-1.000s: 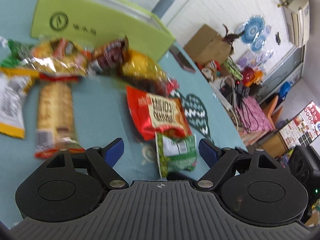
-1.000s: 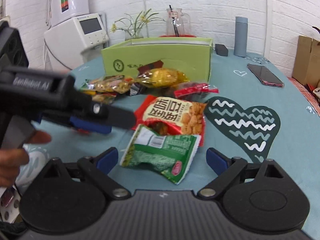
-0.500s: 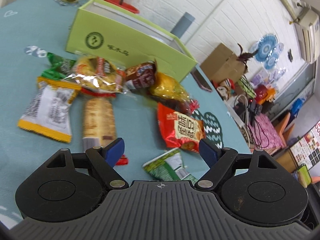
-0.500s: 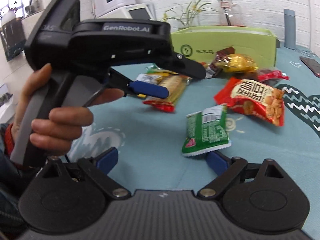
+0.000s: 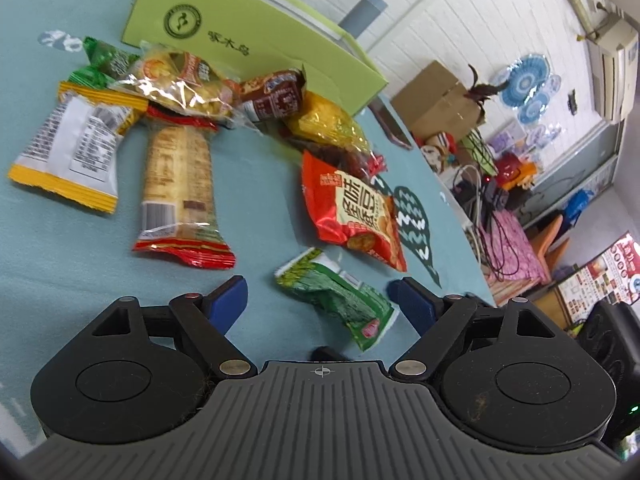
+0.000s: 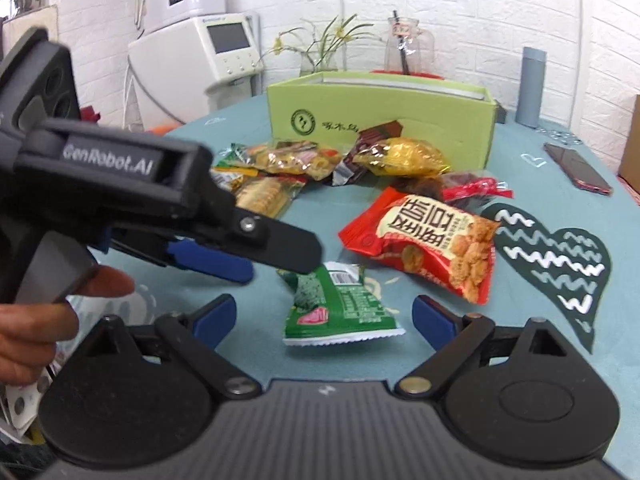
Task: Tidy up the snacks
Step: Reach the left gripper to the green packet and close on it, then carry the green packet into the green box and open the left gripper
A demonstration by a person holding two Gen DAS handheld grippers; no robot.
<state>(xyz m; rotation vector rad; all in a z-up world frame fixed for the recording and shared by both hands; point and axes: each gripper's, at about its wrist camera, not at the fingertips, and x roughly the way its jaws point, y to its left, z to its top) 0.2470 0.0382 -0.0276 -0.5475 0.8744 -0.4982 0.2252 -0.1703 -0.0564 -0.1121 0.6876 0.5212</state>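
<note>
A small green snack packet [image 5: 340, 300] lies on the teal tablecloth between the open fingers of my left gripper [image 5: 320, 300]. It also shows in the right wrist view [image 6: 340, 304], between the open fingers of my right gripper [image 6: 324, 316]. The left gripper [image 6: 276, 256] reaches in from the left there, its tip at the packet's far end. A red snack bag [image 5: 356, 216] [image 6: 428, 240] lies just beyond. Several more snacks [image 5: 176, 160] are piled before the lime-green box [image 5: 240, 36] [image 6: 380, 116].
A phone [image 6: 578, 168] and a grey flask [image 6: 532, 84] stand at the table's far right. A glass jar [image 6: 404, 52] and flowers are behind the box. A dark heart print [image 6: 552, 256] marks the cloth. A cardboard box [image 5: 440, 96] and clutter lie beyond the table edge.
Both grippers have closed in on the green packet, which now lies between both pairs of fingers. The packet has turned on the cloth. The left gripper has dropped lower.
</note>
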